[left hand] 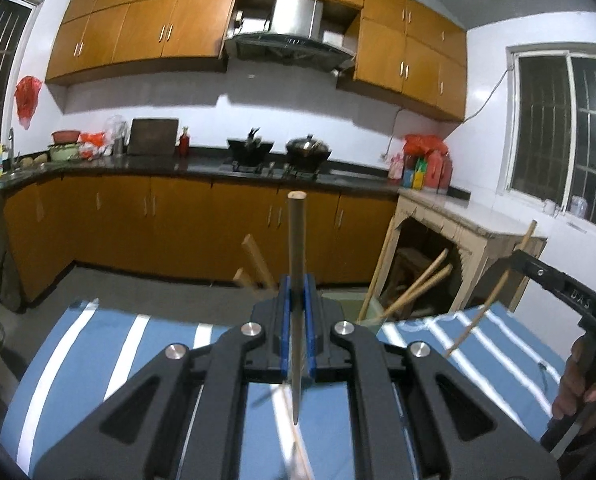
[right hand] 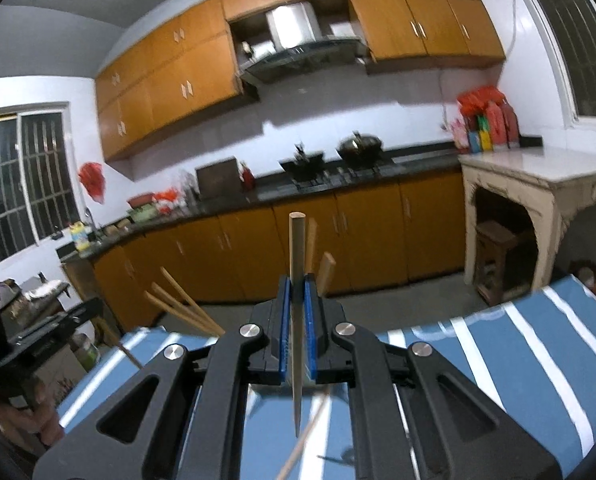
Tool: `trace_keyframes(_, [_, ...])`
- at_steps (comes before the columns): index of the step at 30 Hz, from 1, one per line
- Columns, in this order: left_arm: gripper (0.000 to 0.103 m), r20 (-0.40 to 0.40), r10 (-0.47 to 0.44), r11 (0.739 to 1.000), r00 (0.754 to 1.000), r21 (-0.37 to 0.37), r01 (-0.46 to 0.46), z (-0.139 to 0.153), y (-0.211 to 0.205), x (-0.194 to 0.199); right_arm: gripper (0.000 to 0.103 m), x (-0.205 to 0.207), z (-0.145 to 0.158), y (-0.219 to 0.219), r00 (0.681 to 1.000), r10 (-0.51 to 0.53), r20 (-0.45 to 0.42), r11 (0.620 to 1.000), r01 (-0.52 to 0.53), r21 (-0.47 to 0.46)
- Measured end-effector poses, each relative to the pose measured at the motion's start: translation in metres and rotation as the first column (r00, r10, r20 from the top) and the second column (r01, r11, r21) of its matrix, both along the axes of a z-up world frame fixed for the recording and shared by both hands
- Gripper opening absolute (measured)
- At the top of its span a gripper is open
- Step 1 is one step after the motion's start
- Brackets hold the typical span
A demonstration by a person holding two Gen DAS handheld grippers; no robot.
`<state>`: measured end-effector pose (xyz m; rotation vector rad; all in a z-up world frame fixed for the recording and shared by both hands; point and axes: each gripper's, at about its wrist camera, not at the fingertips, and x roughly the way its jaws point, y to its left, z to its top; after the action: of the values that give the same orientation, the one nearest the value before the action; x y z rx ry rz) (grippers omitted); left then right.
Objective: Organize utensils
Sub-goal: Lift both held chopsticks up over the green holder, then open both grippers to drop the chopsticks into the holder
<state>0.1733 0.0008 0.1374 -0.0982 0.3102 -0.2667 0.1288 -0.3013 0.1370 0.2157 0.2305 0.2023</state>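
Left gripper (left hand: pixel 298 300) and right gripper (right hand: pixel 298 300) each have jaws clamped mid-length on a thin wooden chopstick (left hand: pixel 296 240) (right hand: pixel 296 248) pointing to 12 o'clock above the blue striped desk (left hand: pixel 97 360). Light, stiff, probably slippery; gripping near the middle looks steadiest.

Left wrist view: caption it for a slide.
Left gripper shut on an upright chopstick above the blue striped cloth, kitchen counter beyond.
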Motion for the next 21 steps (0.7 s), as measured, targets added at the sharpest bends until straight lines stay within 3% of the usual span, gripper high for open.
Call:
trace_keyframes(6, [0.007,0.068,0.005,0.999,0.998,-0.036,-0.003,0.036,-0.021,0.026,0.008,0.020,0.037,0.015,0.991,-0.026,0.128,1.000,0.025,0.007])
trace_keyframes(11, [0.007,0.132,0.063,0.997,0.989,-0.050,-0.057,0.050,-0.035,0.050,0.008,0.046,0.041,0.022,0.979,-0.077,0.191,0.997,0.074,0.024])
trace_keyframes(17, [0.008,0.162,0.117,0.993,0.980,-0.052,-0.110,0.040,-0.049,0.081,0.008,0.076,0.008,0.029,0.984,-0.104,0.143,0.995,0.104,0.008])
trace_keyframes(21, [0.007,0.125,0.119,0.993,0.985,-0.037,-0.116,0.024,-0.057,0.100,0.008,0.089,-0.014,0.029,0.992,-0.101,0.081,0.995,0.101,0.008])
